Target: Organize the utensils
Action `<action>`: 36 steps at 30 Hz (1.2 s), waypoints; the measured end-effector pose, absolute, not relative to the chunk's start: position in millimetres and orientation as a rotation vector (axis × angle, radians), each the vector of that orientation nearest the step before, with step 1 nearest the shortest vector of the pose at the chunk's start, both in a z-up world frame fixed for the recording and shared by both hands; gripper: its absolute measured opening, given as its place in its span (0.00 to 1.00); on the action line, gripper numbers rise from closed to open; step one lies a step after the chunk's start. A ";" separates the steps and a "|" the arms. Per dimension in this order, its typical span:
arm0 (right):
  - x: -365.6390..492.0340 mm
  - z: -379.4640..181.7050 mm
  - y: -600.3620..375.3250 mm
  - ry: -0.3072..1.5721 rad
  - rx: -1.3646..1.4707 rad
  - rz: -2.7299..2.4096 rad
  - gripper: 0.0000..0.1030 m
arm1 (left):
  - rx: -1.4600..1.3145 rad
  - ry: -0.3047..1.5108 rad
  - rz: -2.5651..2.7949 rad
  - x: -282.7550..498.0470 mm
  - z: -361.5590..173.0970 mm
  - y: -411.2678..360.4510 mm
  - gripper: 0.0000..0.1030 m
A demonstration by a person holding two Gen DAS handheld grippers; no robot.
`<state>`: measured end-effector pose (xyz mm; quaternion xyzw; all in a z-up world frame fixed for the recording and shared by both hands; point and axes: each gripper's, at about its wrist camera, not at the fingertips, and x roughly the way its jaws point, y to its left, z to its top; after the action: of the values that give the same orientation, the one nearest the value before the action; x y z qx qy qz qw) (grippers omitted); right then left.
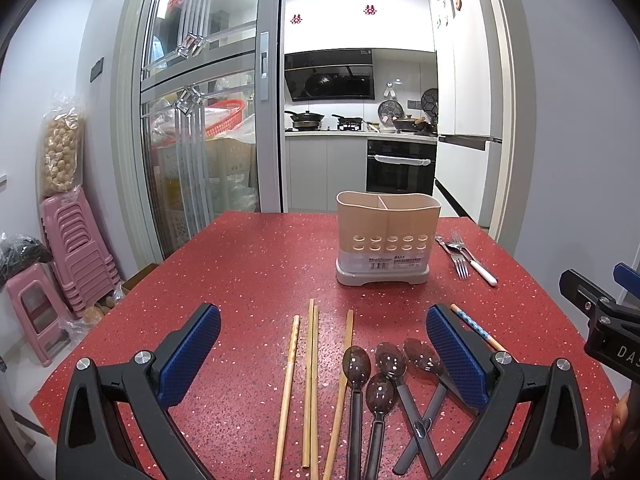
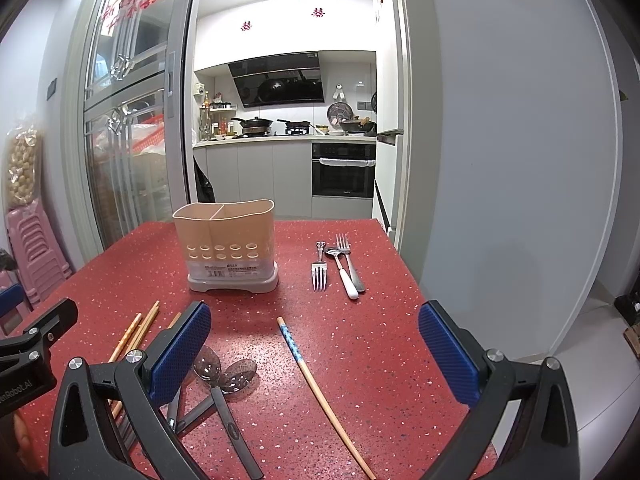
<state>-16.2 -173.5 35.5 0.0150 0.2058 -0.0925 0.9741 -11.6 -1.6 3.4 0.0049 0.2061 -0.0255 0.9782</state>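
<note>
On the red speckled table [image 1: 248,264], the beige two-compartment plastic utensil holder [image 1: 387,236] stands behind the bamboo chopsticks [image 1: 311,380] and dark translucent plastic spoons [image 1: 374,384], with the metal forks [image 1: 460,258] to its right.

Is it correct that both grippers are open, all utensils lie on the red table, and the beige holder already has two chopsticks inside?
Not quite. The beige holder shows nothing inside; the left wrist view shows the chopsticks lying flat on the red table. Both grippers, left and right, do have open jaws.

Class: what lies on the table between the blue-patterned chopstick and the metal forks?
Nothing: in the right wrist view, only bare red table separates the blue-patterned chopstick from the metal forks.
</note>
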 end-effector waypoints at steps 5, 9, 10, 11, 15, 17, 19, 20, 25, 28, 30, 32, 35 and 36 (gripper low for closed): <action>3.6 30.4 -180.3 0.494 0.035 -0.105 1.00 | 0.017 0.493 -0.042 2.9 -3.7 5.6 1.00; 30.9 20.9 -193.1 0.612 0.071 -0.067 1.00 | 0.032 0.619 -0.041 29.9 -16.0 21.7 1.00; 39.9 18.0 -197.3 0.651 0.074 -0.061 1.00 | 0.030 0.640 -0.042 36.0 -18.9 25.3 1.00; 45.9 15.0 -200.1 0.678 0.071 -0.058 1.00 | 0.031 0.671 -0.039 44.1 -23.4 30.3 1.00; 75.9 1.1 -211.4 0.816 0.046 -0.037 1.00 | 0.058 0.785 -0.017 74.0 -43.4 43.7 1.00; 90.4 -6.1 -213.5 0.879 0.026 -0.031 1.00 | 0.065 0.841 -0.013 87.2 -53.3 48.3 1.00; 103.2 -14.9 -215.0 0.930 0.005 -0.023 1.00 | 0.049 0.901 -0.026 99.3 -62.5 53.1 1.00; 111.2 -19.8 -215.7 0.959 0.003 -0.012 1.00 | 0.043 0.919 -0.034 103.9 -65.7 54.0 1.00; 136.9 -36.9 -213.1 1.048 0.013 0.043 1.00 | 0.029 0.990 -0.058 125.5 -75.4 54.7 1.00; 151.3 -48.3 -206.3 1.103 0.003 0.076 0.95 | 0.020 1.017 -0.073 135.9 -80.4 55.5 1.00; 159.8 -54.5 -205.4 1.135 -0.001 0.078 0.90 | 0.012 1.056 -0.071 142.3 -86.4 57.6 0.99; 169.6 -59.1 -205.1 1.173 0.005 0.079 0.81 | -0.022 1.083 -0.073 146.5 -91.4 61.8 0.99; 180.3 -69.5 -204.4 1.234 0.014 0.095 0.69 | -0.024 1.104 -0.077 149.9 -96.0 61.5 0.98; 183.2 -73.3 -203.3 1.254 0.008 0.097 0.64 | -0.009 1.108 -0.079 151.2 -97.8 58.4 0.98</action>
<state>183.2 -203.3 -73.3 0.0036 0.5866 0.0452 0.8086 151.2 58.4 -97.8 -0.0042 0.5261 -0.0377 0.8496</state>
